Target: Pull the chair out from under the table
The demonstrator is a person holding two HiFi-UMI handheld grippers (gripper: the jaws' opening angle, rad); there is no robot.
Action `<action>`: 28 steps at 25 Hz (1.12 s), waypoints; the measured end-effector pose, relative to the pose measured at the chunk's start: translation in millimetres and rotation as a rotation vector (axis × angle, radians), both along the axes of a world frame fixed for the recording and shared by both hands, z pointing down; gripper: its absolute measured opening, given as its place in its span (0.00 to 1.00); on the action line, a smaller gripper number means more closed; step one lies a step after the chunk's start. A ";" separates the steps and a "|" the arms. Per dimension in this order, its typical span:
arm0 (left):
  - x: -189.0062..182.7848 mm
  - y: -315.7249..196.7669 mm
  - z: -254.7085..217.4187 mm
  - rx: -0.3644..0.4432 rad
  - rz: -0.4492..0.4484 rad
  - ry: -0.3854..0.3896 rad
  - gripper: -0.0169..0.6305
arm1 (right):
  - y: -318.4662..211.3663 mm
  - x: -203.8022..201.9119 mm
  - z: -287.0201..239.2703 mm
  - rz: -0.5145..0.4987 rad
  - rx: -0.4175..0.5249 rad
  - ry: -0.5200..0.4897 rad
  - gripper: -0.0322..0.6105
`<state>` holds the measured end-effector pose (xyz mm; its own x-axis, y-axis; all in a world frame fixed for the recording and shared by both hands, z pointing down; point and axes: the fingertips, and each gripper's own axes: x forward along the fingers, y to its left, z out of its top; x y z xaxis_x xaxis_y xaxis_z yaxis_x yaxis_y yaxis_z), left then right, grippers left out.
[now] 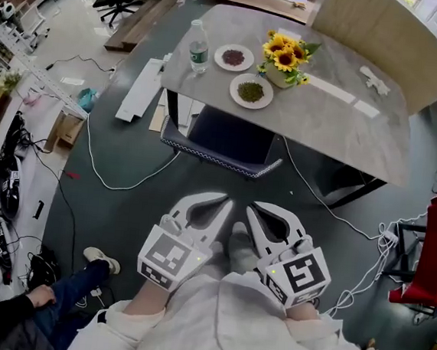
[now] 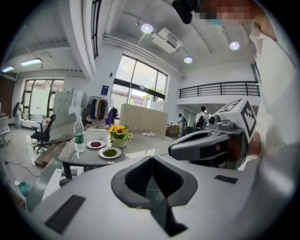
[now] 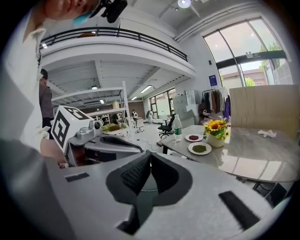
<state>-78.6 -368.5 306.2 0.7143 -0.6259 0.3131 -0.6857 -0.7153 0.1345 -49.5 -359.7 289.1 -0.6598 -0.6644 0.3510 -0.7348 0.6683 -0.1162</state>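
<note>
In the head view both tools sit low in the middle of the frame, side by side and nearly touching at their tips. The left gripper (image 1: 226, 204) and the right gripper (image 1: 253, 209) both point up the picture toward the table (image 1: 340, 105). Each gripper's own view shows its jaws pressed together with nothing between them, the left (image 2: 151, 158) and the right (image 3: 149, 153) alike, so neither holds anything. The chair (image 1: 225, 144) lies above the grippers in the head view. Its dark seat is pushed in under the near edge of the grey tabletop, and only the front part with its patterned rim shows. That front rim runs roughly left to right across the frame and dips a little toward the right. It meets the line of the two grippers almost square on. A stretch of dark floor and a white cable (image 1: 126, 181) separate the rim from the jaw tips, so the chair is well apart from both. The left gripper sits nearly under the middle of the rim, and the right one faces its right-hand part. The two look about equally near, with the left perhaps slightly better centred. The coming move is judged to be a reach straight up the frame to the rim. The jaws would have to open first, and the pull would then come back down the frame, across the rim's long axis.
</note>
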 end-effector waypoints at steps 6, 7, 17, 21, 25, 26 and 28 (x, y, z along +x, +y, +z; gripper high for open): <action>4.6 -21.5 22.8 -0.009 0.029 -0.057 0.05 | -28.7 3.6 21.6 -0.043 -0.012 0.012 0.06; 4.6 -25.6 25.9 -0.008 0.028 -0.064 0.05 | -32.7 5.9 25.0 -0.046 -0.008 0.023 0.06; 1.1 -78.3 61.0 0.004 0.063 -0.312 0.05 | -74.5 23.2 67.9 -0.101 -0.072 0.082 0.06; 4.5 -92.2 68.1 0.009 0.094 -0.379 0.06 | -86.0 32.3 80.4 -0.122 -0.080 0.093 0.06; 5.1 -96.3 87.7 0.004 0.135 -0.456 0.19 | -91.5 39.8 93.1 -0.131 -0.099 0.113 0.06; 4.7 -97.5 93.0 -0.001 0.138 -0.464 0.20 | -92.3 40.7 97.4 -0.142 -0.099 0.125 0.06; 4.8 -100.4 103.0 -0.006 0.151 -0.493 0.24 | -94.3 41.9 106.3 -0.170 -0.091 0.152 0.06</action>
<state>-73.8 -468.9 409.2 0.5629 -0.5242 0.6390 -0.5578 -0.8115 -0.1742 -7.7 -454.0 395.4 -0.6944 -0.5093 0.5083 -0.6263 0.7756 -0.0785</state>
